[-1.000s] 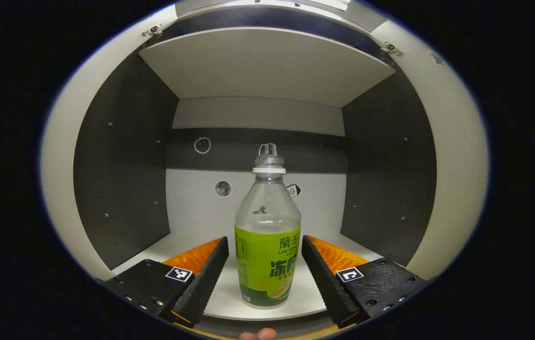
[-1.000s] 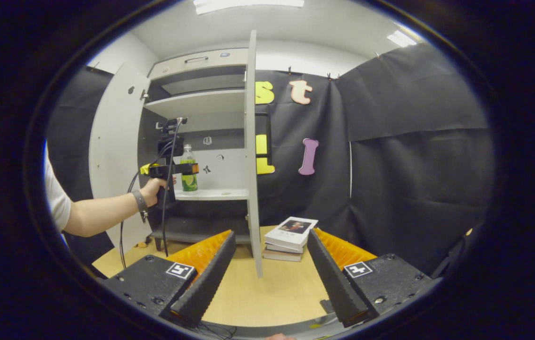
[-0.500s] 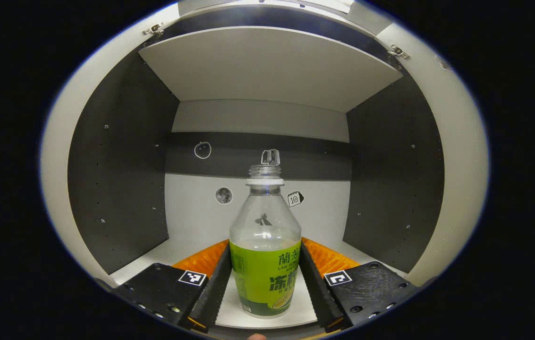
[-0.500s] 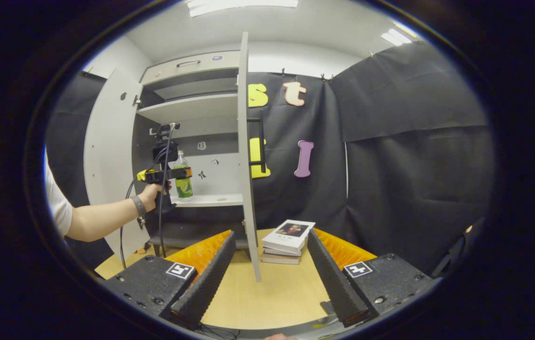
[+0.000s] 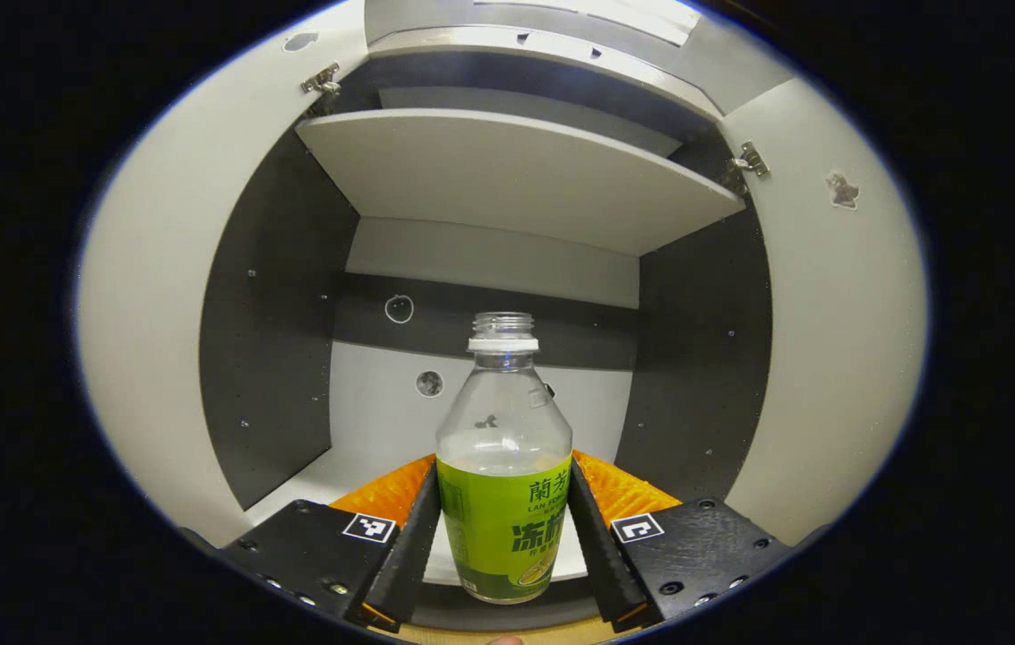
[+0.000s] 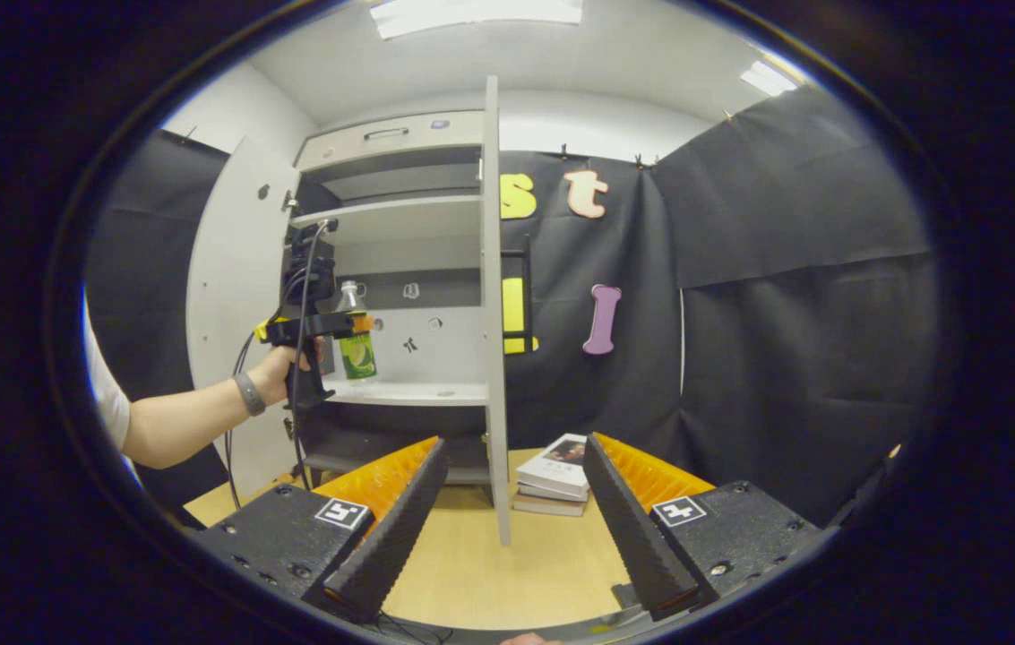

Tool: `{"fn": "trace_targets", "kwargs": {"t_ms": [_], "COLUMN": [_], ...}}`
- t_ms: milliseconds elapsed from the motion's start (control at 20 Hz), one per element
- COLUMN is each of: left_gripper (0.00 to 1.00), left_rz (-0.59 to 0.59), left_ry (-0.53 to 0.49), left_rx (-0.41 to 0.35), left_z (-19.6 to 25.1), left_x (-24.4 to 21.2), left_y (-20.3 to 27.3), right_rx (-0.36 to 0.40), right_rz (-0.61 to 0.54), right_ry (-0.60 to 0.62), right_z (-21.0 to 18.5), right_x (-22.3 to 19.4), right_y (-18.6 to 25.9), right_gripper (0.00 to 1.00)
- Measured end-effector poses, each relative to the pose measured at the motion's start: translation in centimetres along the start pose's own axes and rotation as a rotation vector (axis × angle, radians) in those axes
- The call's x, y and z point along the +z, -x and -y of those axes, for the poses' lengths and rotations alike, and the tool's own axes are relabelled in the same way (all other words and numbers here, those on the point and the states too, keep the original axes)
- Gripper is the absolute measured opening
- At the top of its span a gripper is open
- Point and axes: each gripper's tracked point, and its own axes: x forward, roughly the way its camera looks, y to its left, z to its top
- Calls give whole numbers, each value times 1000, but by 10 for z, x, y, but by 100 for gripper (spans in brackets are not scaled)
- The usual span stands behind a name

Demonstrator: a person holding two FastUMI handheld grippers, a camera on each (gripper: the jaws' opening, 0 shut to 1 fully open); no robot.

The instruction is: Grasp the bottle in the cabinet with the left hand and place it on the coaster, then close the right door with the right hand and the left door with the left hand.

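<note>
The bottle [image 5: 504, 502], uncapped and part full, is clamped low on its label between the left tongs [image 5: 504, 546], its base just above the cabinet shelf [image 6: 408, 391] front edge. Tilting could spill it, and a swing could strike the open right door [image 6: 494, 313]. The right tongs [image 6: 507, 520] hang apart over the bench [image 6: 489, 573], holding nothing.

The left gripper view sits close at the open grey-and-white cabinet [image 5: 507, 179], facing straight into it. The right gripper view looks from farther back over the pale wooden table [image 6: 489, 573], facing the cabinet's front on its left. Both share the cabinet's shelves.
</note>
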Motion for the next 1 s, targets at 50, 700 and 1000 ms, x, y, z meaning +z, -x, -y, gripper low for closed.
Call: {"fn": "trace_targets", "kwargs": {"t_ms": [50,700,1000], "left_gripper": [72,72,72], "left_rz": [4,4,30], "left_ry": [8,-22,-93], "left_rx": [9,26,53], "left_z": [-3,-14,10], "left_x": [2,-67,-126], "left_y": [14,203,251], "right_rx": [9,189,134], "right_rz": [4,24,80], "right_ry": [0,-21,-38], "right_z": [-2,-40,-29], "right_x": [-1,16,46], "right_y": [-1,35,48], "right_gripper": [98,100,100]}}
